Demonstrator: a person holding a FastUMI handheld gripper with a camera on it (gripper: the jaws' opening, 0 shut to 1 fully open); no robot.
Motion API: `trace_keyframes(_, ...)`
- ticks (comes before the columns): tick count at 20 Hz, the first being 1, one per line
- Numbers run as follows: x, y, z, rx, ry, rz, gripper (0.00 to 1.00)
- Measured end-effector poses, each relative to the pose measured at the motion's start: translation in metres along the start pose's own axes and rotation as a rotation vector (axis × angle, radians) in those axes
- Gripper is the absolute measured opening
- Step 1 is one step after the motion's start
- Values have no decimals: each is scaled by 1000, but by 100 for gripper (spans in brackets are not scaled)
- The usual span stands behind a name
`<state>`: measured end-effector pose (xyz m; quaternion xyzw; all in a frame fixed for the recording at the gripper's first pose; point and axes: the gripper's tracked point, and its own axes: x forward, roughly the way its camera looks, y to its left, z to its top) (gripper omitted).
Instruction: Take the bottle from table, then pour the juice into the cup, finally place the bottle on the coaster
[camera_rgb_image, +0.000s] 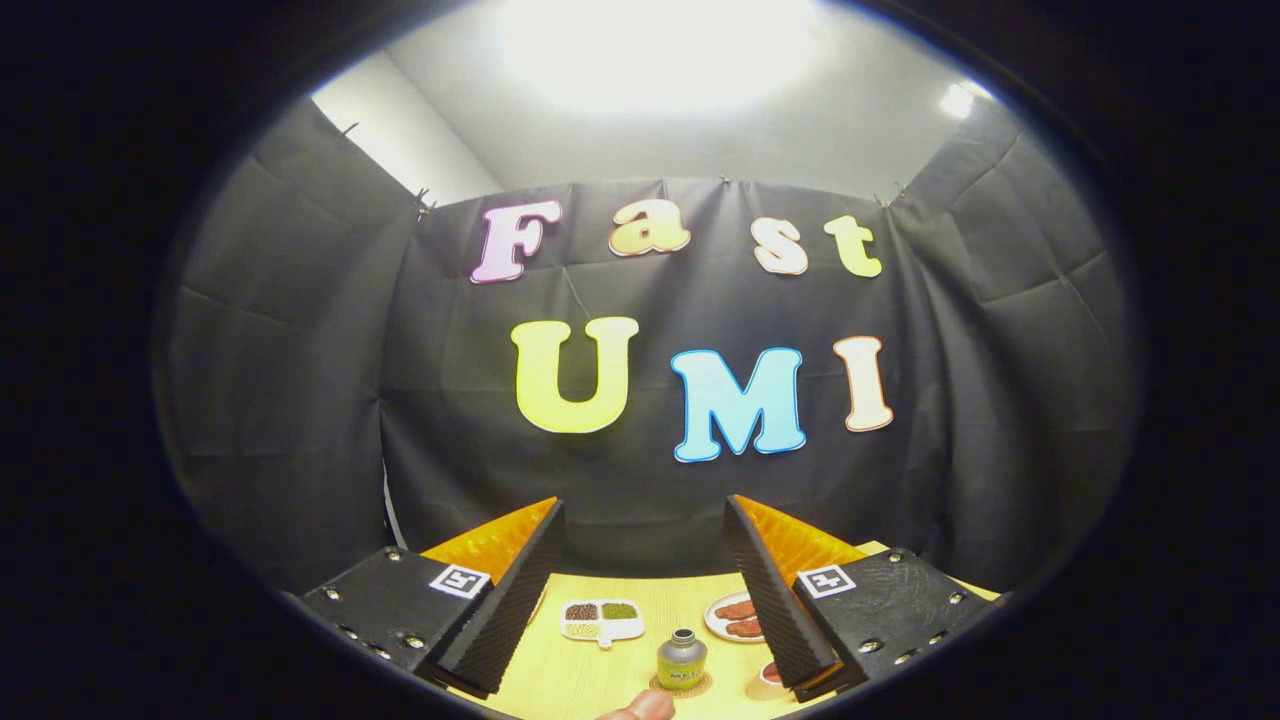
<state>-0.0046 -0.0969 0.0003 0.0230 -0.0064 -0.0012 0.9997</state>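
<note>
A small green bottle (682, 658) with a dark cap stands upright on a round woven coaster (681, 686) on the yellow table (560, 680). My gripper (645, 515) is open, its two black ribbed fingers (505, 610) spread wide with nothing between the pads. It is raised and level, facing the booth wall. The bottle shows low between the fingers, apart from both. A small reddish round thing (770, 672) peeks out beside the right finger, mostly hidden; I cannot tell whether it is the cup.
Beyond the bottle lies a white divided dish (602, 620) with beans and seeds. To its right sits a white plate (722, 625) holding brown pieces. A person's fingertip (640, 706) rests on the table near the coaster.
</note>
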Motion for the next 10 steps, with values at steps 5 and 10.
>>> trace_keyframes(5, -17, -14, -16, 3, 26, -36, 98)
trace_keyframes(10, -24, -16, -20, -28, 25, -31, 98)
